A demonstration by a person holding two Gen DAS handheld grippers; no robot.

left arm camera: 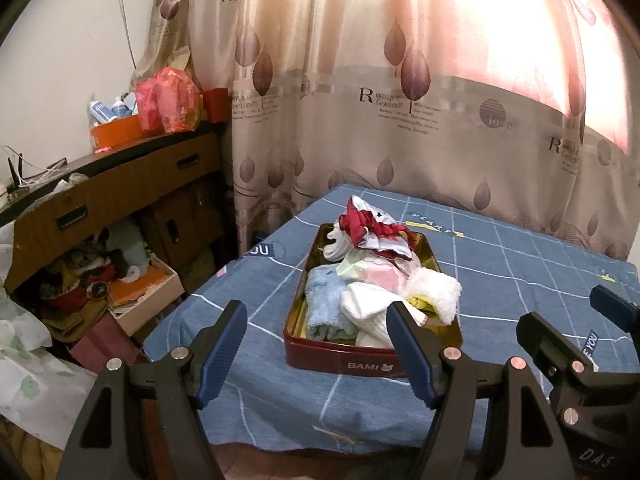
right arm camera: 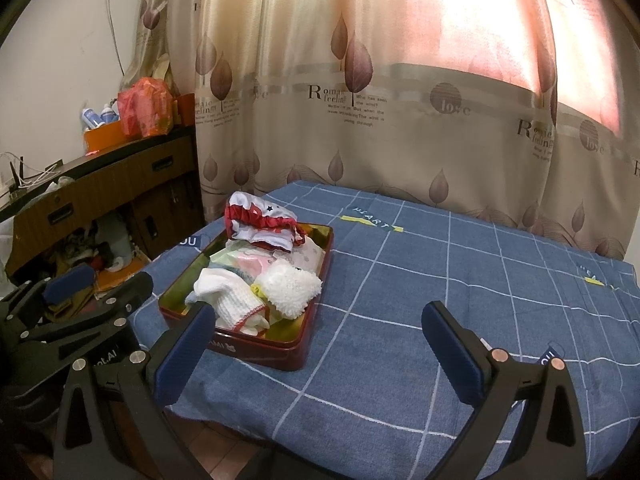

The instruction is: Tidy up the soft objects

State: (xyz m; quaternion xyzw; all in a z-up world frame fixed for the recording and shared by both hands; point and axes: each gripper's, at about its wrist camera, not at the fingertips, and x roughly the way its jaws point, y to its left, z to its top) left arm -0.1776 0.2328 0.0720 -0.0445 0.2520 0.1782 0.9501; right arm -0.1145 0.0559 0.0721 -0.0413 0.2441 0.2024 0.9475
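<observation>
A dark red tin sits on the blue checked cloth. It holds soft items: a blue towel, white socks, a fluffy white cloth and a red-and-white frilled garment on top at the far end. My left gripper is open and empty in front of the tin. My right gripper is open and empty to the right of the tin; it also shows in the left wrist view.
The table under the blue cloth stands against a leaf-print curtain. A wooden desk with an orange box and red bag stands at left, with cluttered boxes under it.
</observation>
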